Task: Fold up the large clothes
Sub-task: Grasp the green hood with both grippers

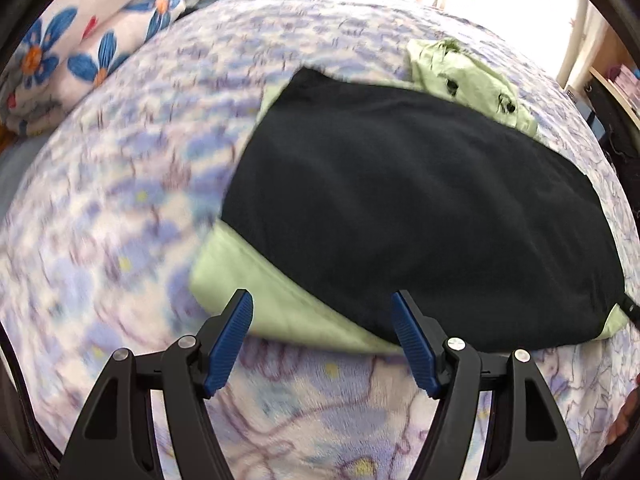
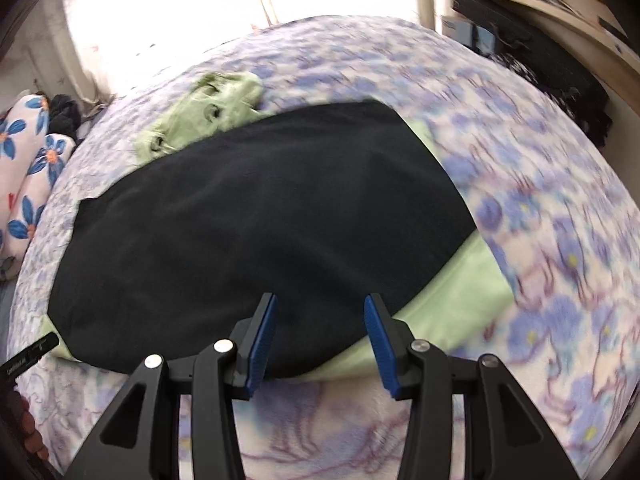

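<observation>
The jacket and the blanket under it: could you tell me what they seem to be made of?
Jacket: dark matte lining, probably fleece, showing no sheen; pale green shell, smooth, likely thin woven synthetic. Blanket: plush fleece, judging by its fuzzy nap and soft printed flowers.

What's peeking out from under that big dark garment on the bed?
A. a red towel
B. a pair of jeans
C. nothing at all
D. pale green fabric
D: pale green fabric shows along the near edge and far end of the dark garment.
</observation>
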A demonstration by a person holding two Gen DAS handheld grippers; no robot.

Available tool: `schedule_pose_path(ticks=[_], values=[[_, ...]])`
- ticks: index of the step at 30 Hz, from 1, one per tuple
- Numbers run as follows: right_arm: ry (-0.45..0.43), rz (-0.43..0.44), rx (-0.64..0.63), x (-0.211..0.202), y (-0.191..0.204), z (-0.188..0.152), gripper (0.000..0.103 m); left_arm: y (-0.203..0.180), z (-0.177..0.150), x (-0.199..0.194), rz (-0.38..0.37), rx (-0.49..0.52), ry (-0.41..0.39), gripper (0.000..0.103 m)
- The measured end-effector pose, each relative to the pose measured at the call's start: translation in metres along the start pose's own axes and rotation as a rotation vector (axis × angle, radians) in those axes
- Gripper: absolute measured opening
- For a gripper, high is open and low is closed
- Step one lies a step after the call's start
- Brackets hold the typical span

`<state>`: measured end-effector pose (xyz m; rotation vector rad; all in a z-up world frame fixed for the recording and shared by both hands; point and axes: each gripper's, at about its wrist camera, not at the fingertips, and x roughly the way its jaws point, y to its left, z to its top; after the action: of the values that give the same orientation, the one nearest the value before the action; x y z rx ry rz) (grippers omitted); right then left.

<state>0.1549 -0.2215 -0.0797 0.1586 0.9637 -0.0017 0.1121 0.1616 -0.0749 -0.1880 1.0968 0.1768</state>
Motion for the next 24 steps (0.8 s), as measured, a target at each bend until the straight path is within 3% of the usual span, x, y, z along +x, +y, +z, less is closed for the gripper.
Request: schedule_pose_path(ticks=[4, 11, 15, 19, 24], values=[[-0.043, 0.049, -0.055, -0.010, 0.014, 0.042, 0.045, -0.008, 0.044, -0.019, 0.010, 0.055, -0.049, 0.070], [-0.093, 0.115, -0.142, -0.018, 0.039, 0.137, 0.045, -0.037, 0.151, -0.038, -0.038, 0.162, -0.079, 0.071], [-0.100, 0.137, -0.170, -0.003, 0.055, 0.200, 0.045, -0.058, 0.212, -0.033, -0.092, 0.181, -0.102, 0.079], [-0.054, 0.196, -0.139, 0.037, 0.067, 0.255, 0.049, -0.082, 0.268, 0.005, -0.089, 0.182, -0.105, 0.081], [0.033, 0.200, -0.084, 0.116, 0.076, 0.297, 0.051, -0.100, 0.314, 0.084, -0.116, 0.135, -0.030, 0.081]])
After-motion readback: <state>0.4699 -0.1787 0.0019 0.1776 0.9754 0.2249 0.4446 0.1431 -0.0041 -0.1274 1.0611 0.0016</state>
